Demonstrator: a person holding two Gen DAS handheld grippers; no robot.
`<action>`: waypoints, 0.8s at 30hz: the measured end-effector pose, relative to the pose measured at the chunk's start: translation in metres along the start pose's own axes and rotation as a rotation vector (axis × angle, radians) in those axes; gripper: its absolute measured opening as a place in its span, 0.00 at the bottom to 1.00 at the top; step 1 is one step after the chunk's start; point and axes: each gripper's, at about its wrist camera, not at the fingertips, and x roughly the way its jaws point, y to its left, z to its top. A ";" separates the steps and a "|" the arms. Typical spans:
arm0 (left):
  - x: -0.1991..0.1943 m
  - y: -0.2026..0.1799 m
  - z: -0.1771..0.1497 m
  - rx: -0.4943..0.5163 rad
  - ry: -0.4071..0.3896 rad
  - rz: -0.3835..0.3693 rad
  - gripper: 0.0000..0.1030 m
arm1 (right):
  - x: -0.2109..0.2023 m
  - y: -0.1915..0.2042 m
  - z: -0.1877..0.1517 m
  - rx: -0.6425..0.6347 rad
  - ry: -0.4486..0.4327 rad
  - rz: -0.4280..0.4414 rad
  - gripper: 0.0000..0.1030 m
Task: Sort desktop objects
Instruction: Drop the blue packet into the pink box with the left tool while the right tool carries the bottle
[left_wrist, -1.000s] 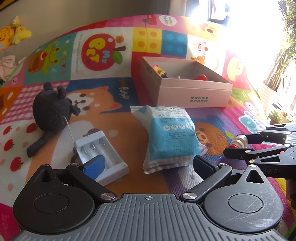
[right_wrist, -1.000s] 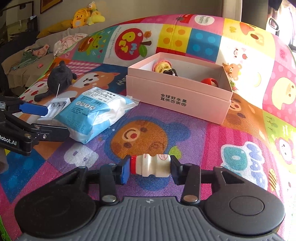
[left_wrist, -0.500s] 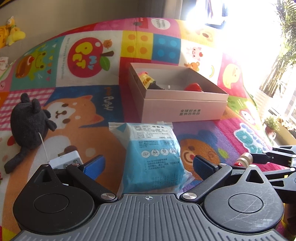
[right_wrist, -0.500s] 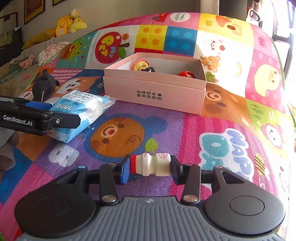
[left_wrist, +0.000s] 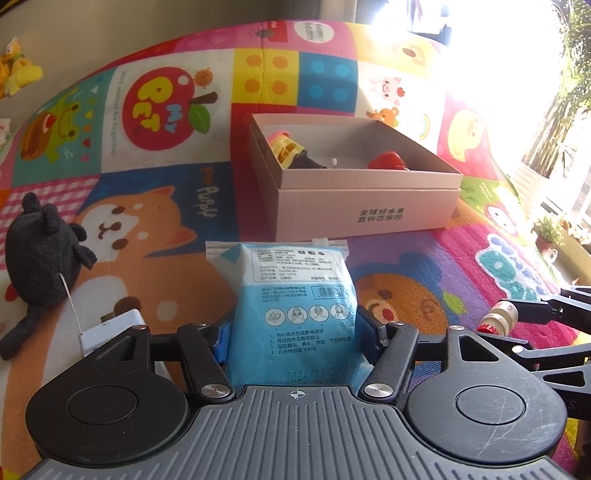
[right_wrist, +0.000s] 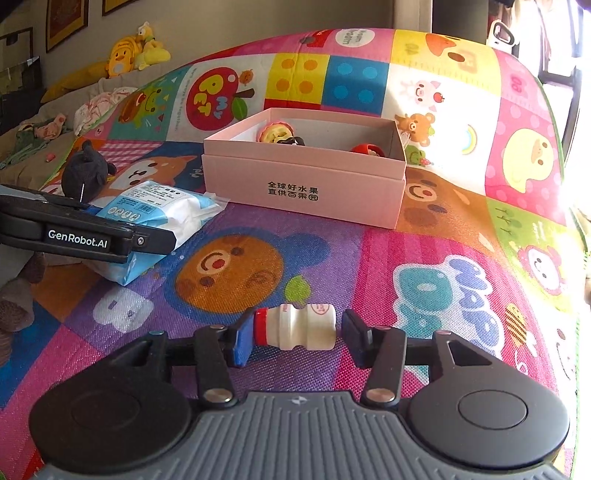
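Left wrist view: the left tongs (left_wrist: 293, 338) are closing around the blue packet (left_wrist: 293, 314), pads at its sides, likely to carry it to the pink box (left_wrist: 365, 212), while the right tongs (right_wrist: 293, 338) are opening around the small bottle (right_wrist: 295, 326), a gap showing at one end.

Strong daylight pours in from beyond the pink box (left_wrist: 365, 206), blowing the left wrist view's upper right to pure white — the mat (left_wrist: 147, 229) on that side washes out too. Nearer the box colours stay vivid and sharp. Fisheye distortion bows the mat's far edge in both views.
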 end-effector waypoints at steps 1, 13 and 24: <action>-0.003 -0.001 0.000 0.009 -0.005 0.003 0.63 | 0.000 0.000 0.001 0.005 0.006 0.005 0.48; -0.048 -0.021 -0.009 0.068 -0.036 -0.109 0.58 | -0.038 -0.017 0.012 0.094 0.037 0.094 0.42; -0.050 -0.042 0.079 0.145 -0.267 -0.155 0.58 | -0.110 -0.049 0.074 0.083 -0.236 0.111 0.42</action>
